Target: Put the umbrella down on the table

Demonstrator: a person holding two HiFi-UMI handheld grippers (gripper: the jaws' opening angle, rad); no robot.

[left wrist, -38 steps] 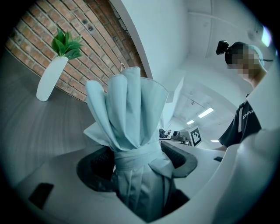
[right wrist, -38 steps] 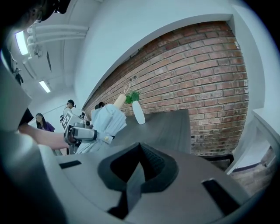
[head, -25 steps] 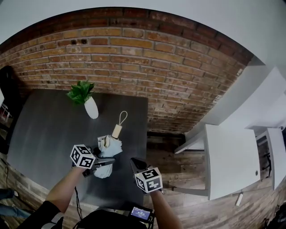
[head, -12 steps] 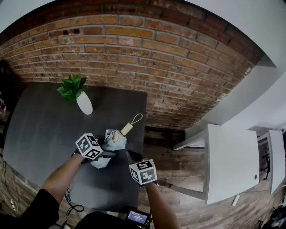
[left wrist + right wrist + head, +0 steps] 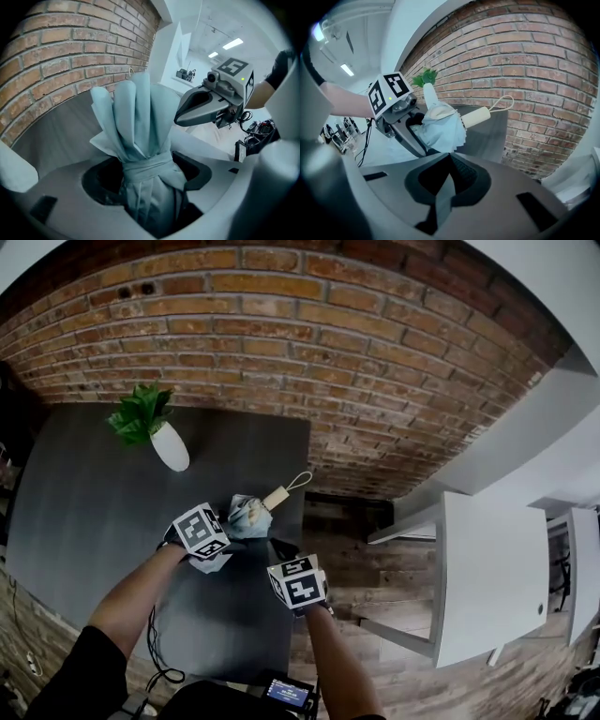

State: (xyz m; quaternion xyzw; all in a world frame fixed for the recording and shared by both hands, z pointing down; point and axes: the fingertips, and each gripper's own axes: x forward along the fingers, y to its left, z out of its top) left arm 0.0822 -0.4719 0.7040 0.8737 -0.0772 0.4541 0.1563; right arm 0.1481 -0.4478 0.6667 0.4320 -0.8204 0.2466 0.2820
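While your left gripper [image 5: 150, 192] is clenched round the strapped waist of the folded umbrella [image 5: 247, 516], held over the table's [image 5: 84, 521] right edge with its wooden handle aimed past the far right corner, your right gripper [image 5: 283, 549] hangs just beside it, pinched together and empty.

Potted plant [image 5: 150, 427] on table [image 5: 75, 521], behind umbrella [image 5: 247, 516]

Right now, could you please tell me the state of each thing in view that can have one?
Light-blue fabric umbrella with beige handle: folded, band tied, gripped.
Left gripper: shut on the umbrella.
Right gripper: shut, empty.
White vase with green plant: upright on the dark grey table.
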